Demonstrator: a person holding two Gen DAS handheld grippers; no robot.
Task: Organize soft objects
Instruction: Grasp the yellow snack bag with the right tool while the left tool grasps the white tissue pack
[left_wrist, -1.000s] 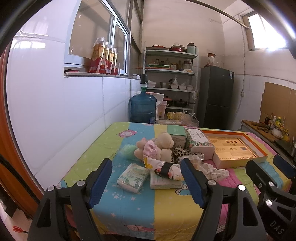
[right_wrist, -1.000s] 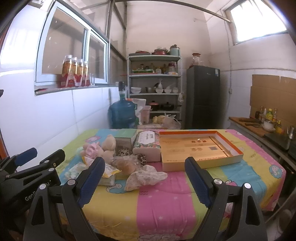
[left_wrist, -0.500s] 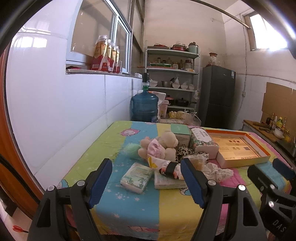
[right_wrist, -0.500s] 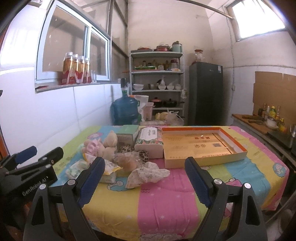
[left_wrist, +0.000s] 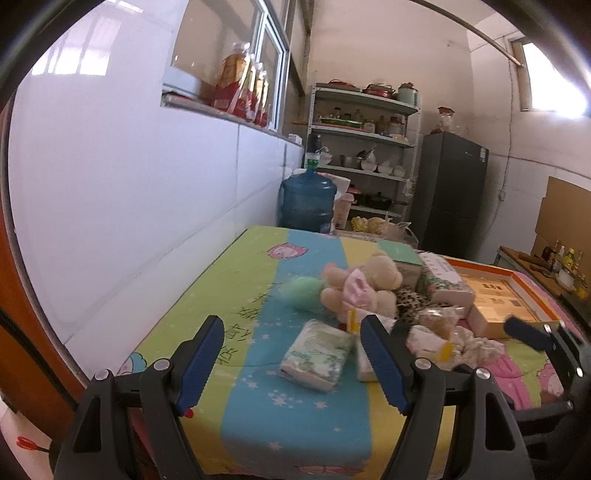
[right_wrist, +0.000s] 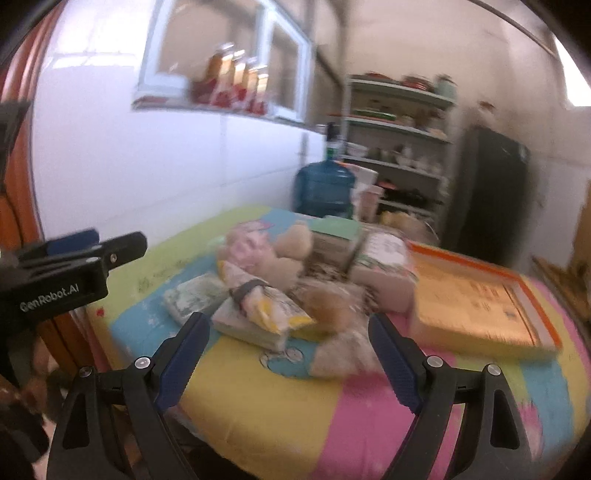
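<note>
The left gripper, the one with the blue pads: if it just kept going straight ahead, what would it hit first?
Most likely the green-and-white tissue pack, the nearest thing between the open left gripper pads. It lies flat on the colourful tablecloth, ahead of the teddy bear. Depth is hard to judge through this lens.

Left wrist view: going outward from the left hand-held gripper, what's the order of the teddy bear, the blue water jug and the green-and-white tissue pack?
1. Tissue pack, just ahead on the blue stripe.
2. Teddy bear, mid-table.
3. Water jug, beyond the table's far edge.
</note>
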